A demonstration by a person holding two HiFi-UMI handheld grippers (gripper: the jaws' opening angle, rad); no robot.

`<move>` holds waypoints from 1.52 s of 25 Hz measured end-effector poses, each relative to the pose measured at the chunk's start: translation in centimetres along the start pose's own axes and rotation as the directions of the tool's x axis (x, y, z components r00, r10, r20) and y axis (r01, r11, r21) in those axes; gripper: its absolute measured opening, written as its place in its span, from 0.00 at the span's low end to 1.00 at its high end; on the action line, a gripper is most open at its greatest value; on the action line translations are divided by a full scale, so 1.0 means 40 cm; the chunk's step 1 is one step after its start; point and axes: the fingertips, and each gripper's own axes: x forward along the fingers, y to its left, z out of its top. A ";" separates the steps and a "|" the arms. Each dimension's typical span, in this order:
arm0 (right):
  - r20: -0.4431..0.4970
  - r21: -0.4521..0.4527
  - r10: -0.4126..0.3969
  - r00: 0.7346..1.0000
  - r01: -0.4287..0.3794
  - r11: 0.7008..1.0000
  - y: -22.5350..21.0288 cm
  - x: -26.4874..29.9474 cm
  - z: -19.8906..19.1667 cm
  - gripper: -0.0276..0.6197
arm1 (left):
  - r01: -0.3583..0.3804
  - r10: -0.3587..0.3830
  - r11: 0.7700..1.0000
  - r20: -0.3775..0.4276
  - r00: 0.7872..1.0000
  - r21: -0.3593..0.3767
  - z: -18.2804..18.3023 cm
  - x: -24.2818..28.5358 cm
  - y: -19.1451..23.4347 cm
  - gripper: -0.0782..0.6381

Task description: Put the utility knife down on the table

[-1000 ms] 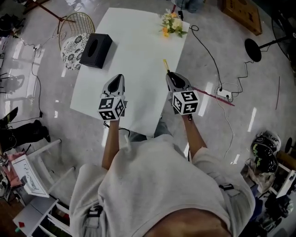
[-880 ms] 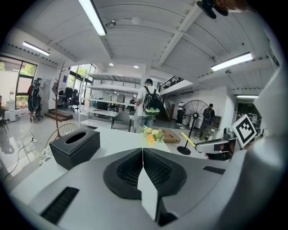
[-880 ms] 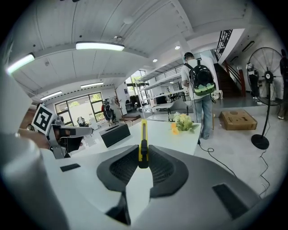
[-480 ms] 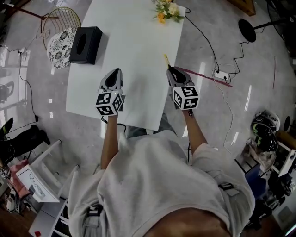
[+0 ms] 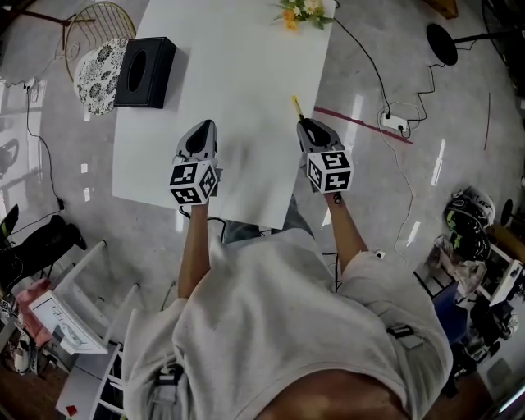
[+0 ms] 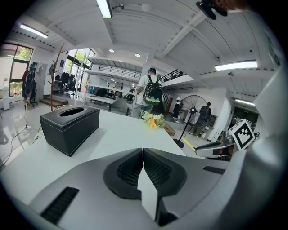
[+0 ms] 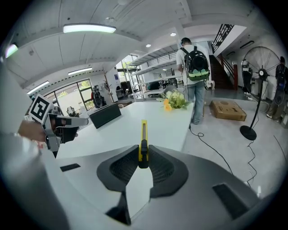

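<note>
A yellow utility knife (image 7: 143, 137) with a black slider sticks out forward from between the jaws of my right gripper (image 7: 143, 158), which is shut on it. In the head view the knife (image 5: 295, 106) points away from me over the right edge of the white table (image 5: 238, 90), with the right gripper (image 5: 310, 131) behind it. My left gripper (image 5: 199, 135) hovers over the table's near left part; its jaws meet with nothing between them (image 6: 142, 158).
A black tissue box (image 5: 145, 72) stands on the table's left side, and a small bunch of flowers (image 5: 302, 11) at its far right corner. A wire chair (image 5: 92, 49) is left of the table. Cables and a power strip (image 5: 392, 125) lie on the floor at right.
Both grippers have sunk toward the table, side by side. The knife stays clamped in the right gripper; the left stays shut.
</note>
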 end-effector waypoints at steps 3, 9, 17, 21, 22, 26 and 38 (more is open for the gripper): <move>-0.010 -0.012 0.009 1.000 -0.009 1.000 0.005 0.028 0.005 0.17 | 0.002 -0.002 1.000 -0.010 1.000 -0.005 -0.012 -0.001 0.003 0.14; -0.017 -0.045 0.025 1.000 -0.025 0.999 0.003 0.100 0.045 0.17 | -0.004 0.004 1.000 -0.017 1.000 -0.019 -0.023 -0.001 0.007 0.14; -0.015 -0.092 0.038 0.999 -0.040 0.995 -0.012 0.197 0.129 0.17 | -0.013 0.013 1.000 -0.022 1.000 -0.022 -0.030 0.008 0.002 0.14; -0.014 -0.105 0.038 0.999 -0.039 0.994 -0.017 0.243 0.171 0.17 | -0.016 0.016 1.000 -0.021 1.000 -0.018 -0.028 0.006 0.001 0.14; -0.015 -0.110 0.038 0.999 -0.040 0.993 -0.018 0.253 0.180 0.17 | -0.018 0.018 1.000 -0.021 1.000 -0.018 -0.027 0.005 0.003 0.14; -0.030 -0.128 0.035 0.999 -0.038 0.991 -0.032 0.291 0.205 0.17 | -0.023 0.023 1.000 -0.024 0.999 -0.021 -0.027 0.009 0.005 0.14; -0.216 -0.182 -0.029 0.976 -0.011 0.983 -0.067 0.391 0.137 0.17 | -0.019 0.019 0.999 -0.027 0.999 -0.029 -0.032 0.009 0.012 0.14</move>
